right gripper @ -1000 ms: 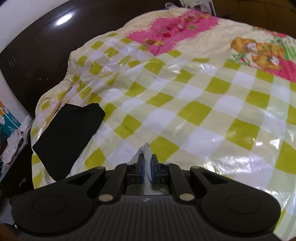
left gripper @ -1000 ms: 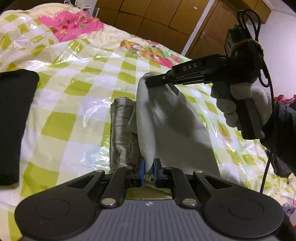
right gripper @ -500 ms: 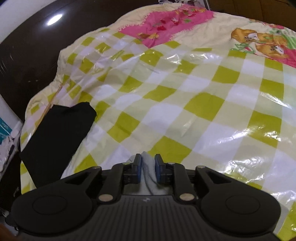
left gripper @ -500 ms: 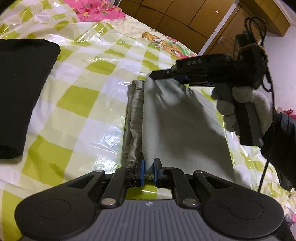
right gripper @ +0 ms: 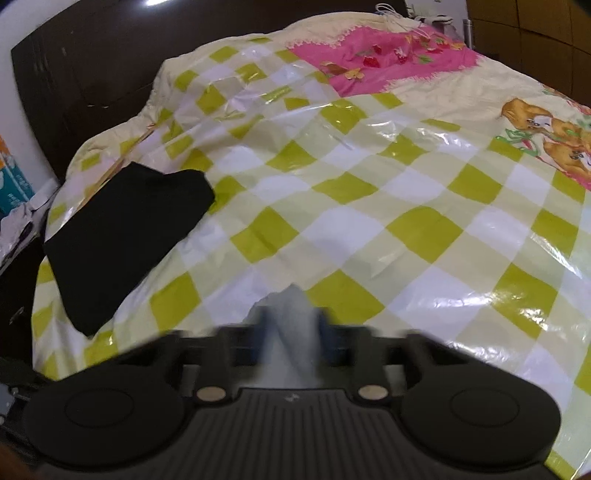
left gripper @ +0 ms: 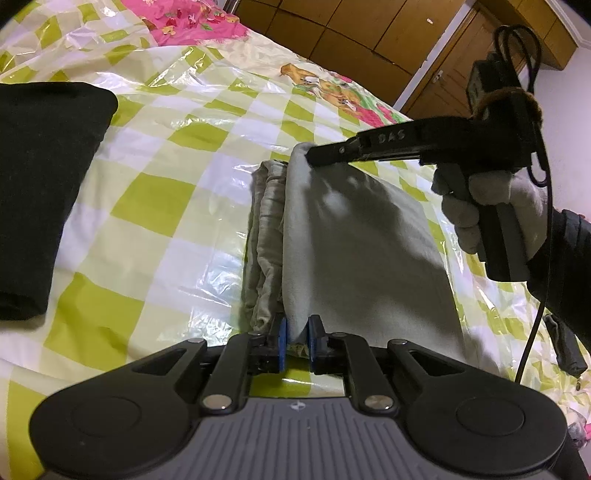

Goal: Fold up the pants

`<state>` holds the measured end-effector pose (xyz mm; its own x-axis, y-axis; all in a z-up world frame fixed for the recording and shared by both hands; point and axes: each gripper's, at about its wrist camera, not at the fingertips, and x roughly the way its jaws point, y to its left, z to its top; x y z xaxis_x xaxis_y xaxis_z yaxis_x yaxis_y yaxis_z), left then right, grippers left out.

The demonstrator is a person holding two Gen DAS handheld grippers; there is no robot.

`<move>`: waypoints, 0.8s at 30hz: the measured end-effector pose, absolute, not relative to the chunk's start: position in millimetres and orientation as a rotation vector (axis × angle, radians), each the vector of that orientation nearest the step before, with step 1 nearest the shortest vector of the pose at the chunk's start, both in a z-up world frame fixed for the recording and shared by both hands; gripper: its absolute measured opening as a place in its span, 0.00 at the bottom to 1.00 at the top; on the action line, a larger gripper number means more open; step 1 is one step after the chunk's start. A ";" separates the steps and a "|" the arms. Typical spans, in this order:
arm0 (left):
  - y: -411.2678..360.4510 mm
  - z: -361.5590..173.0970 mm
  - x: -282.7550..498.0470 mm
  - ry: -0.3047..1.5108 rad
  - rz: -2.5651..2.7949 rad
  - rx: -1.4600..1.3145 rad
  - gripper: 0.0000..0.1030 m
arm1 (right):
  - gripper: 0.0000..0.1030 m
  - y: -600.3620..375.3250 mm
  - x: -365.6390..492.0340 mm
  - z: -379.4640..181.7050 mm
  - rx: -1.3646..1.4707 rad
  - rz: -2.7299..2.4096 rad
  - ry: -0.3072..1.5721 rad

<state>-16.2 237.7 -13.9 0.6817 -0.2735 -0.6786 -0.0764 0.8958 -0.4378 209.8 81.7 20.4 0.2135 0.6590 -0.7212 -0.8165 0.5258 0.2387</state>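
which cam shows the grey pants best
The left wrist view: the grey pants lie folded across the checkered cover, nearly whole, pinched at two corners. The right wrist view shows only a blurred tip of cloth between its jaws.

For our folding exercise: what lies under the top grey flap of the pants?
Under the flap, folded grey layers of the pants show at its left edge. The rest beneath, and the checked cover below, is hidden.

A home bedroom is shown: a bed [right gripper: 369, 206] is covered with a chequered quilt, and wooden wardrobe doors [left gripper: 369, 33] are seen behind.
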 end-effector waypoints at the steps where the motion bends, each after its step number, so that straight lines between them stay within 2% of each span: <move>1: 238.4 -12.4 -17.6 0.809 -0.114 -0.464 0.24 | 0.04 80.2 209.4 23.6 -0.197 1.031 0.874; 8: 246.6 -11.0 -25.5 0.769 -0.066 -0.477 0.23 | 0.03 83.4 198.0 53.9 -0.117 1.062 0.801; 15: 251.3 -25.8 -25.8 0.813 -0.028 -0.501 0.24 | 0.04 127.4 190.6 -9.9 -0.182 1.009 0.836; 17: 251.8 -24.7 -26.1 0.824 -0.028 -0.491 0.26 | 0.09 132.3 186.0 -16.0 -0.194 0.993 0.801; 20: 252.2 -20.8 -28.3 0.839 -0.027 -0.485 0.28 | 0.13 128.4 195.7 -8.2 -0.128 0.975 0.814; 24: 252.7 -2.5 -33.3 0.806 -0.010 -0.435 0.27 | 0.14 107.4 209.2 21.2 -0.035 0.956 0.793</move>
<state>-33.3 252.7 -2.5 0.6975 -0.1722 -0.6956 -0.1546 0.9117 -0.3807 209.2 107.4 21.2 0.3231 0.7162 -0.6186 -0.7408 0.5982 0.3056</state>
